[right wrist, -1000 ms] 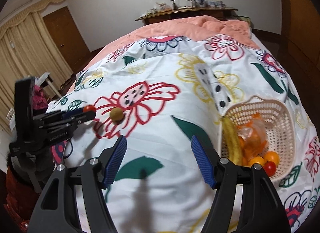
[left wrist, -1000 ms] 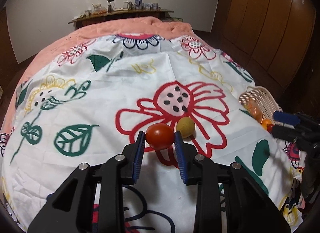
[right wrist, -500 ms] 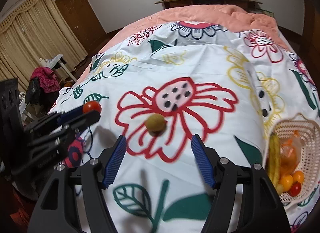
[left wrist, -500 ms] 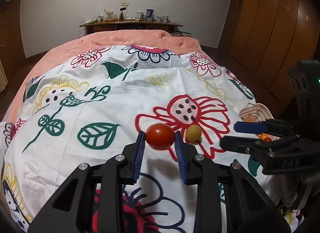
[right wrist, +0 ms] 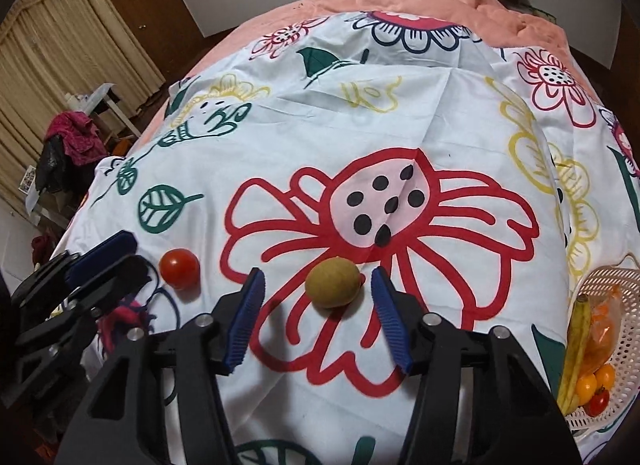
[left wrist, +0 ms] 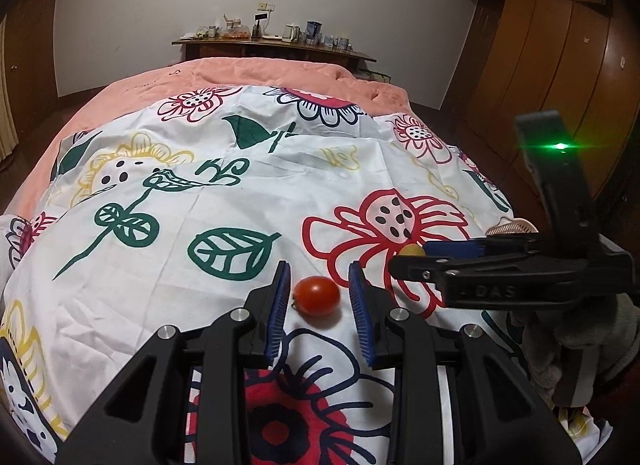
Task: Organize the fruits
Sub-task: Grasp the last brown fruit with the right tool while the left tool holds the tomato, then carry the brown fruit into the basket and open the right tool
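A red tomato point(left wrist: 317, 296) lies on the flowered bedsheet between the open jaws of my left gripper point(left wrist: 319, 301), with gaps on both sides; it also shows in the right wrist view point(right wrist: 179, 268). A yellow-green round fruit point(right wrist: 332, 282) lies on the red flower print between the open jaws of my right gripper point(right wrist: 318, 319), touching neither finger. In the left wrist view that fruit point(left wrist: 412, 251) peeks out behind the right gripper point(left wrist: 416, 257). The left gripper point(right wrist: 108, 261) appears at the lower left of the right wrist view.
A white plastic basket point(right wrist: 624, 361) at the right bed edge holds a banana point(right wrist: 576, 349), an orange bag and small orange and red fruits. A pink quilt point(left wrist: 256, 77) covers the far bed. Wooden wardrobes point(left wrist: 560, 65) stand to the right, and a cluttered shelf stands behind.
My left gripper opened and set the tomato down on the sheet. My right gripper moved left and forward, and the yellow-green fruit now sits between its open jaws.
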`<state>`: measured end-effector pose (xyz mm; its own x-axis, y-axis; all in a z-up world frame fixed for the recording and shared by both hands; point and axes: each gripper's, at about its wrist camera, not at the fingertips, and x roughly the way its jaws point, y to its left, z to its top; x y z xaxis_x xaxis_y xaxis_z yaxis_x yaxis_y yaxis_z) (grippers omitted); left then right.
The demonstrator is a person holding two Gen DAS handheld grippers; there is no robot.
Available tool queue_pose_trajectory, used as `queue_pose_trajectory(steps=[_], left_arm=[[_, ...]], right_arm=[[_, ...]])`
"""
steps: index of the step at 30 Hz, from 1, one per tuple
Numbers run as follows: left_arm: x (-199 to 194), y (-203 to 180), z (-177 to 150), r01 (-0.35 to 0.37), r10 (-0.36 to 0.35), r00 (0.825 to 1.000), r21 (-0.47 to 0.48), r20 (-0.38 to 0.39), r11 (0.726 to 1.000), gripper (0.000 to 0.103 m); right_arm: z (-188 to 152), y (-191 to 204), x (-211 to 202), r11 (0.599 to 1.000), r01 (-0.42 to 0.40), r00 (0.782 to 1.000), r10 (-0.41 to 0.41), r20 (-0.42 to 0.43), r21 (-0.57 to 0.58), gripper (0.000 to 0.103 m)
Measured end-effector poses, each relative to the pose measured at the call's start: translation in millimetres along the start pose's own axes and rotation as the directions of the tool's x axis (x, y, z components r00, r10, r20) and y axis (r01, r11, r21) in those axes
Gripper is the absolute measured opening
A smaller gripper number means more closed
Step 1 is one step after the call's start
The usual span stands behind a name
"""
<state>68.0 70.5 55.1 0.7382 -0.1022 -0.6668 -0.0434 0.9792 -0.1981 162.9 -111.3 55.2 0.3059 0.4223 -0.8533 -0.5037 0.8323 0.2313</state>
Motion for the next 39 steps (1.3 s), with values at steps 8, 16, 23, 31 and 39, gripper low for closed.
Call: queue_pose_trajectory(steps=[8, 16, 23, 31, 39], left_arm=[[1.5, 6.4, -2.8, -0.001, 0.001, 1.0, -0.014, -0.01, 1.0, 0.031], [9.2, 20.2, -2.8, 0.026, -0.029, 0.999, -0.074, -0.037, 0.997, 0.031], [16.7, 17.1, -4.4, 0.029, -0.033, 0.998, -0.067, -0.057, 0.997, 0.032], [30.4, 3.0, -3.5, 0.022, -0.023, 0.997, -0.022, -0.079, 1.0, 0.034], [38.5, -3.5, -8.3, 0.02, -0.019, 0.994, 0.002, -0.105, 1.0, 0.041]], right_arm=[[6.0, 2.5, 10.2, 0.999, 0.037, 0.999, -0.038, -0.016, -0.016, 0.039], [1.8, 3.8, -0.8, 0.998, 0.056, 0.998, -0.056, 0.016, -0.034, 0.029], [-7.3, -5.7, -22.2, 1.0, 0.026, 0.998, -0.026, 0.059, -0.001, 0.029], [-20.2, -5.4, -34.9, 1.0, -0.009, 0.997, 0.01, 0.081, -0.006, 0.029], [-31.6, -4.2, -46.4, 0.999, -0.041, 0.994, 0.042, 0.101, -0.011, 0.029]])
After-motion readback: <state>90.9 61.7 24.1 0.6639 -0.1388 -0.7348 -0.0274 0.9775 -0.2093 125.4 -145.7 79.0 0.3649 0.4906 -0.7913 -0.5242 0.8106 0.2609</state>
